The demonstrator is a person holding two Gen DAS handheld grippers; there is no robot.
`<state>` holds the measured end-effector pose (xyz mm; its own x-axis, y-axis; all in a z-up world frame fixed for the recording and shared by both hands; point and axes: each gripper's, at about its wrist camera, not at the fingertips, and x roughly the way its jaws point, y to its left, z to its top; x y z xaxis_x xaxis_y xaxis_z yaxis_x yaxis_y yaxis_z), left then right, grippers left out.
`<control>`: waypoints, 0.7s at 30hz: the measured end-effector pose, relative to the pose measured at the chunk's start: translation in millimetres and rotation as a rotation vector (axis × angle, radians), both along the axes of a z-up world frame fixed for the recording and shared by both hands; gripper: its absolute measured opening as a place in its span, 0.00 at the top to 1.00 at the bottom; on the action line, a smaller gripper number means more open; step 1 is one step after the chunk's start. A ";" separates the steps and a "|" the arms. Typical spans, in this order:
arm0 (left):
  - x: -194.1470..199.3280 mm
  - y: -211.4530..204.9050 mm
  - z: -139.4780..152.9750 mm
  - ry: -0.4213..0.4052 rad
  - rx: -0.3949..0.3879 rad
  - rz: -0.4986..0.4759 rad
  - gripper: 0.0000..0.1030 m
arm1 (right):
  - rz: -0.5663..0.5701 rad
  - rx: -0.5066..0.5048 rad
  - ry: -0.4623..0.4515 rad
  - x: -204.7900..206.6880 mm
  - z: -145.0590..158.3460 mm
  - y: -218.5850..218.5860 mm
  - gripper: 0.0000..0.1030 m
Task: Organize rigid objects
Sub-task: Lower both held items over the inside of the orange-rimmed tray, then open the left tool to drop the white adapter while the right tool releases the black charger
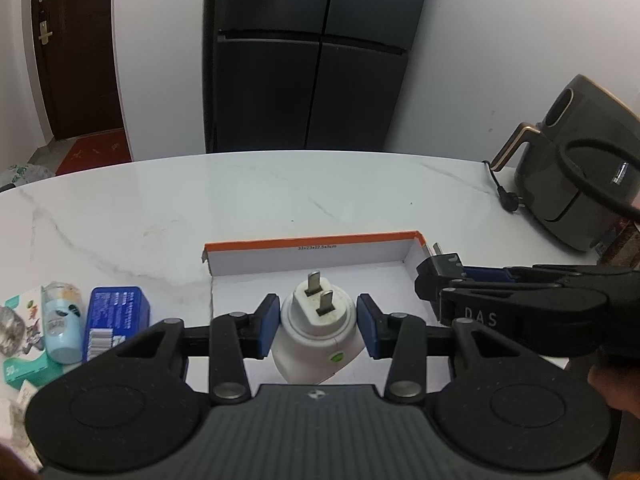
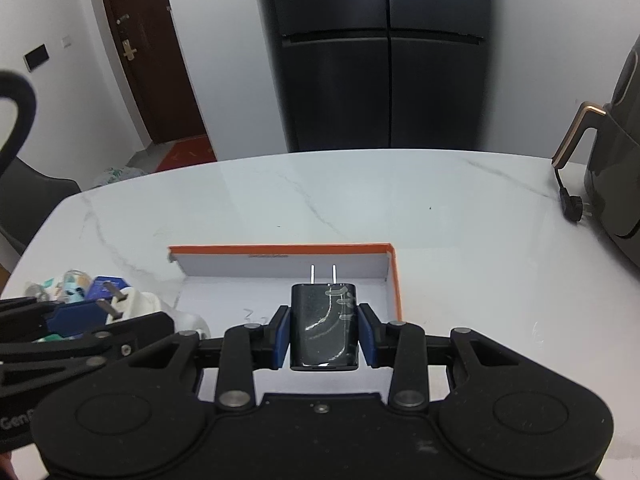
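left wrist: left gripper [image 1: 317,322] around white plug [image 1: 316,336] over box [image 1: 312,258]

- Our right gripper [image 2: 323,330] is clamping a black charger [image 2: 323,326], prongs pointing away, over the orange-rimmed box [image 2: 394,280].
- Our left gripper [image 2: 94,314] (at the frame's left edge) is gripping a white plug [image 2: 136,300].

This is a home kitchen or dining corner: a tall dark four-door fridge [image 1: 312,52] stands against the white wall, an air fryer [image 1: 576,168] sits on the white marble-look table [image 1: 280,196], and a brown entrance door [image 1: 76,48] has a red doormat [image 1: 94,150] at its foot.
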<state>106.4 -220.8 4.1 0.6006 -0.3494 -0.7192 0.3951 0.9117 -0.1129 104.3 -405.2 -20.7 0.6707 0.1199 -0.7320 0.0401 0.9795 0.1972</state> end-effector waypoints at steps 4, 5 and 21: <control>10.4 -4.4 -7.6 0.013 0.004 0.004 0.59 | -0.005 0.019 0.017 17.6 -9.6 -8.4 0.57; 12.4 -5.8 -9.2 0.013 0.007 0.004 0.59 | -0.005 0.028 0.009 20.7 -10.3 -10.4 0.56; 32.9 -47.3 -19.7 0.035 0.004 -0.049 0.52 | -0.072 0.009 -0.086 -63.2 24.5 -48.4 0.43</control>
<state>139.2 -268.1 -15.6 0.5571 -0.3744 -0.7413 0.4349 0.8919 -0.1236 41.1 -453.5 3.8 0.7378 0.0750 -0.6709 0.0935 0.9729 0.2115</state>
